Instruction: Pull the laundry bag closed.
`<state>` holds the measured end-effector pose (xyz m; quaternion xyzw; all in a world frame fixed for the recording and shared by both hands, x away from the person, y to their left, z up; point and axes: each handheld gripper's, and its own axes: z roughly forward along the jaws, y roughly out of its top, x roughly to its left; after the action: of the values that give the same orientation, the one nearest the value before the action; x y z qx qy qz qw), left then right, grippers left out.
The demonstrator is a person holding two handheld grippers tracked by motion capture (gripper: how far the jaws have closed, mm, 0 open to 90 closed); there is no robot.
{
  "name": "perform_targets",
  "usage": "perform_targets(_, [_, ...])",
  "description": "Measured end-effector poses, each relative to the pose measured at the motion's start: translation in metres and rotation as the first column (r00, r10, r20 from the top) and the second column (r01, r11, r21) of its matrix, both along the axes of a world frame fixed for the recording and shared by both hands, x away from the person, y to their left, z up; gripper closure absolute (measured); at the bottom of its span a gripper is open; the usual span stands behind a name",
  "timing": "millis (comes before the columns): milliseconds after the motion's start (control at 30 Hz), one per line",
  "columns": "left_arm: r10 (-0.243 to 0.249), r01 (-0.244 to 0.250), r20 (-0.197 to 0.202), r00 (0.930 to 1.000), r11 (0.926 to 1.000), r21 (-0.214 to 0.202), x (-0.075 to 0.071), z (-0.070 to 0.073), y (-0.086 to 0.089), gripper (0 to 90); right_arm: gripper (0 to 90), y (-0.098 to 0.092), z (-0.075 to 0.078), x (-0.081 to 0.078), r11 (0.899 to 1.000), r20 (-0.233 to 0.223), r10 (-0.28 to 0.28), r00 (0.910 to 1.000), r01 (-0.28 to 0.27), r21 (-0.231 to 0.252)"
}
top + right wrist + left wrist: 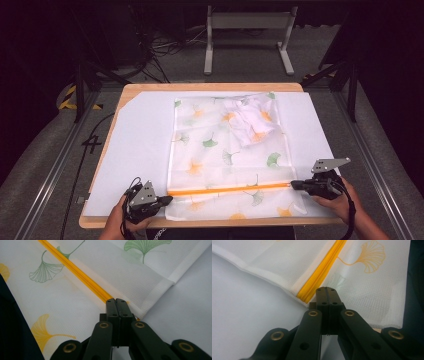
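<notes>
With both grippers clenched at opposite ends of the orange zipper [230, 189], the left gripper [168, 199] and right gripper [294, 185] pin a mesh laundry bag [227, 150] near the table's front edge. Risk: uneven pulling could slip the thin mesh from a pad (what each nips is unclear) or drag the white sheet [135, 145] across the wooden table [210, 87]. Dark floor, cables and a metal stand [248, 37] lie beyond.

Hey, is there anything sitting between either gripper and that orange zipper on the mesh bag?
Nothing visible. The left gripper is shut at the near-left end of the orange zipper on the mesh bag, and the right gripper is shut at its right end. The bundled white cloth lies inside the bag at its far end, away from both.
</notes>
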<state>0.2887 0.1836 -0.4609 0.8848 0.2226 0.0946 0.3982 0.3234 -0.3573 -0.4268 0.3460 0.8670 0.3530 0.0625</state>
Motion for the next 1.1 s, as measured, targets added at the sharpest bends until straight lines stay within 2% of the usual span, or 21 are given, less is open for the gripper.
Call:
perform_targets(400, [-0.001,0.001,-0.001,1.0000,1.0000,-0.001,0.000,0.000,0.000,90.0,90.0,-0.004,-0.004,-0.002,1.000,0.003,-0.009,1.0000,0.009,0.024])
perform_targets(533, [-0.003,0.003,0.001,1.0000,0.9999,0.010,0.000,0.001,0.000,90.0,90.0,-0.005,-0.005,-0.002,0.999,-0.001,-0.011,0.9999,0.011,0.040])
perform_targets(767, [-0.011,0.011,0.002,0.9999,0.9998,0.019,0.001,0.002,-0.001,90.0,89.9,-0.004,-0.004,-0.006,1.000,0.040,-0.001,0.9992,0.001,0.023])
perform_targets(1000, [-0.013,0.014,-0.007,0.9999,0.9996,0.026,0.002,0.003,-0.001,90.0,89.8,-0.002,-0.004,-0.009,1.000,0.056,-0.001,0.9984,0.001,0.012])
perform_targets(1100, [-0.022,0.021,0.010,0.9997,0.9987,0.046,0.000,0.005,-0.002,90.0,89.7,-0.001,-0.003,-0.011,1.000,0.074,0.002,0.9973,-0.002,0.003])
